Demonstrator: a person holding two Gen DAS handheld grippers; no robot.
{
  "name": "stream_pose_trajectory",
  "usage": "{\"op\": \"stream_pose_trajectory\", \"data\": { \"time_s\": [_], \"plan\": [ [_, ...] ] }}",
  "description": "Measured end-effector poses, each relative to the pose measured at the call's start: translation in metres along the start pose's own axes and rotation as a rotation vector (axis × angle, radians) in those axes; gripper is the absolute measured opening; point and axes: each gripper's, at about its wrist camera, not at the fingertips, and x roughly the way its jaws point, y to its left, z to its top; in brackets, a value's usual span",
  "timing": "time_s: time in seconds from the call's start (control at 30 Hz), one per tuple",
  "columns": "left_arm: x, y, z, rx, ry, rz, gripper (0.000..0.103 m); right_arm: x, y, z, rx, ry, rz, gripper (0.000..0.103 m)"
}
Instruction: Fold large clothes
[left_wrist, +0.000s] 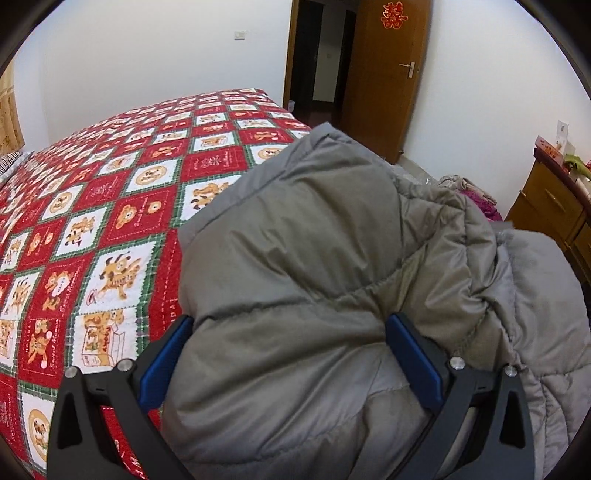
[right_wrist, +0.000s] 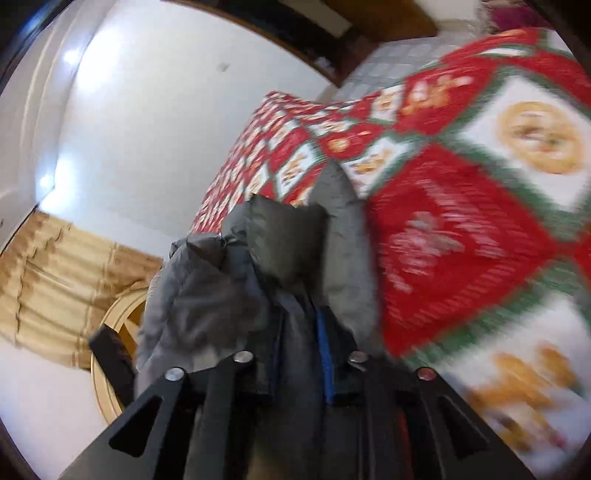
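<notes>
- Two grippers work one grey padded jacket (left_wrist: 314, 258), which lies bunched on the patterned quilt (left_wrist: 92, 221) at its near edge
- The left gripper (left_wrist: 291, 354) stands wide around a thick fold; whether its pads press I cannot tell, so the bulk may spring loose
- The right gripper (right_wrist: 299, 354) is narrow, pinching a thin jacket layer that could slip and undo the fold

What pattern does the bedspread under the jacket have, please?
Red and white diamond patchwork with green borders on the bedspread, clearest in the left wrist view.
</notes>
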Motion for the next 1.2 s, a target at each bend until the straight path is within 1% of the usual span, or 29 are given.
{"op": "stream_pose_trajectory", "data": {
  "time_s": [0.03, 0.07, 0.1, 0.17, 0.2, 0.23, 0.27, 0.3, 0.33, 0.37, 0.4, 0.43, 0.5, 0.57, 0.63, 0.7, 0.73, 0.83, 0.93, 1.0, 1.03, 1.07, 1.1, 1.13, 1.2],
  "plan": [
    [0.0, -0.001, 0.0, 0.004, -0.003, 0.006, 0.103, -0.013, 0.013, 0.002, -0.071, -0.036, -0.075, 0.023],
    [-0.001, -0.002, 0.0, 0.008, -0.005, 0.014, 0.103, -0.021, 0.026, 0.004, -0.133, -0.063, -0.116, 0.023],
    [-0.001, -0.004, 0.0, 0.012, -0.007, 0.022, 0.103, -0.03, 0.047, 0.006, -0.212, -0.094, -0.142, 0.023],
    [-0.001, -0.007, 0.0, 0.022, -0.01, 0.035, 0.103, -0.036, 0.089, 0.009, -0.347, -0.131, -0.161, 0.023],
    [-0.002, -0.007, 0.001, 0.025, -0.009, 0.039, 0.103, -0.034, 0.109, 0.009, -0.415, -0.142, -0.181, 0.023],
    [-0.002, -0.008, 0.001, 0.026, -0.008, 0.043, 0.103, -0.026, 0.128, 0.008, -0.489, -0.144, -0.224, 0.023],
    [-0.002, -0.008, 0.001, 0.028, -0.008, 0.047, 0.103, -0.011, 0.139, 0.009, -0.54, -0.127, -0.279, 0.023],
    [-0.002, -0.008, 0.001, 0.03, -0.008, 0.053, 0.103, 0.011, 0.142, 0.009, -0.57, -0.077, -0.33, 0.023],
    [-0.002, -0.009, 0.001, 0.035, -0.009, 0.062, 0.103, 0.035, 0.136, 0.008, -0.572, -0.021, -0.376, 0.023],
    [-0.002, -0.01, 0.001, 0.04, -0.011, 0.071, 0.103, 0.055, 0.125, 0.007, -0.563, 0.009, -0.427, 0.023],
    [-0.002, -0.01, 0.001, 0.042, -0.011, 0.077, 0.103, 0.067, 0.115, 0.004, -0.563, 0.015, -0.466, 0.023],
    [-0.001, -0.01, 0.001, 0.044, -0.009, 0.081, 0.103, 0.073, 0.109, 0.001, -0.568, 0.001, -0.49, 0.023],
    [0.001, -0.012, 0.001, 0.051, -0.006, 0.09, 0.103, 0.07, 0.097, -0.005, -0.55, -0.041, -0.485, 0.023],
    [0.003, -0.015, 0.001, 0.064, -0.007, 0.111, 0.103, 0.072, 0.09, -0.005, -0.537, -0.05, -0.475, 0.023],
    [0.004, -0.019, 0.0, 0.083, -0.017, 0.131, 0.103, 0.075, 0.086, -0.007, -0.553, -0.054, -0.477, 0.023],
    [0.007, -0.021, -0.001, 0.093, -0.02, 0.144, 0.103, 0.085, 0.087, -0.008, -0.601, -0.054, -0.5, 0.023],
    [0.008, -0.021, 0.0, 0.097, -0.016, 0.146, 0.103, 0.087, 0.088, -0.009, -0.624, -0.057, -0.512, 0.023],
    [0.009, -0.02, 0.001, 0.096, 0.001, 0.141, 0.103, 0.086, 0.091, -0.012, -0.641, -0.06, -0.53, 0.023],
    [0.004, -0.018, 0.003, 0.108, 0.042, 0.117, 0.103, 0.084, 0.096, -0.014, -0.666, -0.062, -0.547, 0.024],
    [-0.008, -0.017, 0.001, 0.132, 0.057, 0.108, 0.103, 0.065, 0.101, -0.018, -0.655, -0.06, -0.536, 0.026],
    [-0.018, -0.015, -0.001, 0.141, 0.048, 0.116, 0.103, 0.054, 0.103, -0.02, -0.641, -0.071, -0.523, 0.027],
    [-0.029, -0.013, -0.004, 0.145, 0.039, 0.124, 0.103, 0.033, 0.106, -0.026, -0.621, -0.1, -0.49, 0.028],
    [-0.041, -0.011, -0.008, 0.147, 0.035, 0.12, 0.103, 0.017, 0.109, -0.033, -0.614, -0.12, -0.475, 0.03],
    [-0.05, -0.01, -0.011, 0.146, 0.032, 0.115, 0.103, 0.001, 0.113, -0.041, -0.615, -0.141, -0.48, 0.032],
    [-0.074, -0.009, -0.022, 0.149, 0.018, 0.109, 0.103, -0.033, 0.121, -0.064, -0.639, -0.184, -0.509, 0.046]
  ]
}}
